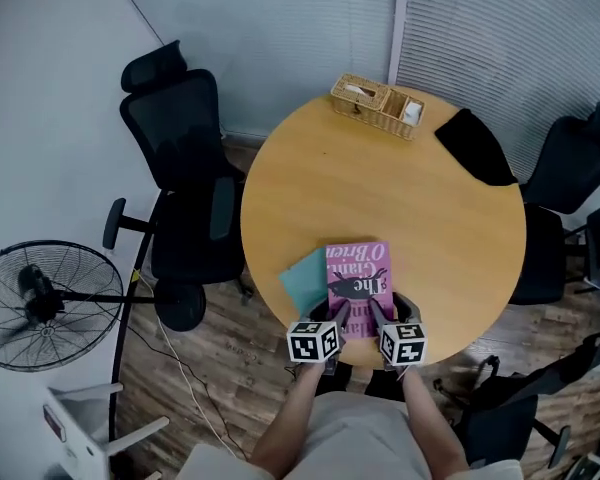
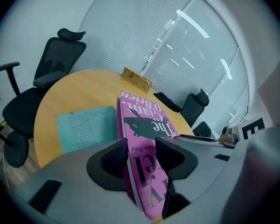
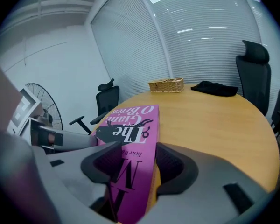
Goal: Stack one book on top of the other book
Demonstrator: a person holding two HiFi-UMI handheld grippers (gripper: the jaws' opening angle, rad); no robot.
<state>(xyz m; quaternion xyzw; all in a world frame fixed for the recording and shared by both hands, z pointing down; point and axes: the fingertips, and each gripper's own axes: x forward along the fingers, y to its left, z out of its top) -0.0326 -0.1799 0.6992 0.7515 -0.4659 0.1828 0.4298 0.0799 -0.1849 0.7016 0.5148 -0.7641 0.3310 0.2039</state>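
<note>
Left gripper [image 2: 142,149] and right gripper [image 3: 134,157]: each clamped on near edge of pink book [image 1: 358,268], side by side. Book at near rim of round wooden table [image 1: 400,188], overlapping right side of teal book [image 1: 300,282]; contact between them unclear. Wicker basket [image 1: 377,106] at far edge

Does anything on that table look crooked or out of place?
Only the books: the teal book sits turned at an angle and pokes out at the left side of the pink book, so their edges don't line up.
</note>
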